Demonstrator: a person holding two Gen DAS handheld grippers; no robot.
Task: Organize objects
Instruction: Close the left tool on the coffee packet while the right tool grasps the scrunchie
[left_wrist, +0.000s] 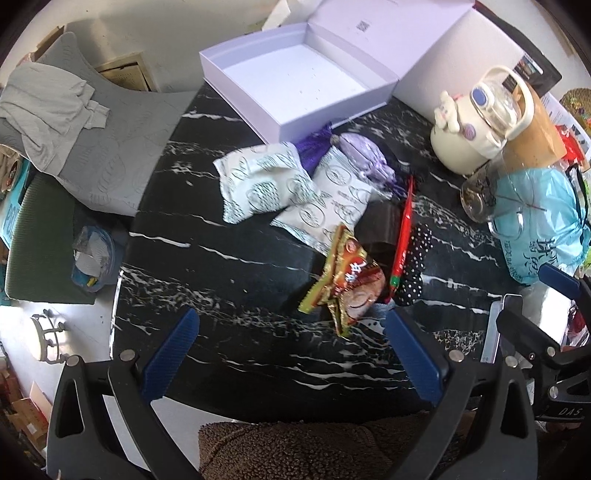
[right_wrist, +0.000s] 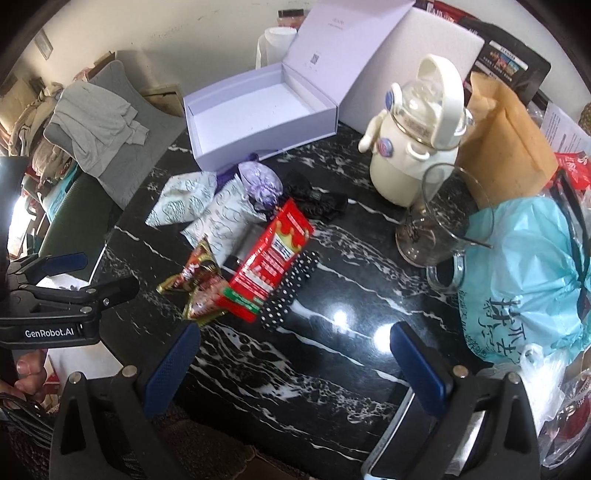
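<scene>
While your left tongs (left_wrist: 291, 354) and right tongs (right_wrist: 295, 360) hang wide apart, gripping nothing, snack packets (left_wrist: 341, 278) lie mid-surface near the white box (left_wrist: 295, 85); only your right view shows the red packet's (right_wrist: 271, 254) face.

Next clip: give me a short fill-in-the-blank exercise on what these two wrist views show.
1. The white box behind the snack pile has its lid ___.
2. Both the left claw and the right claw are ___.
3. The polka-dot pouch lies beside a ___ snack packet.

Missing words: open; open; red
</scene>
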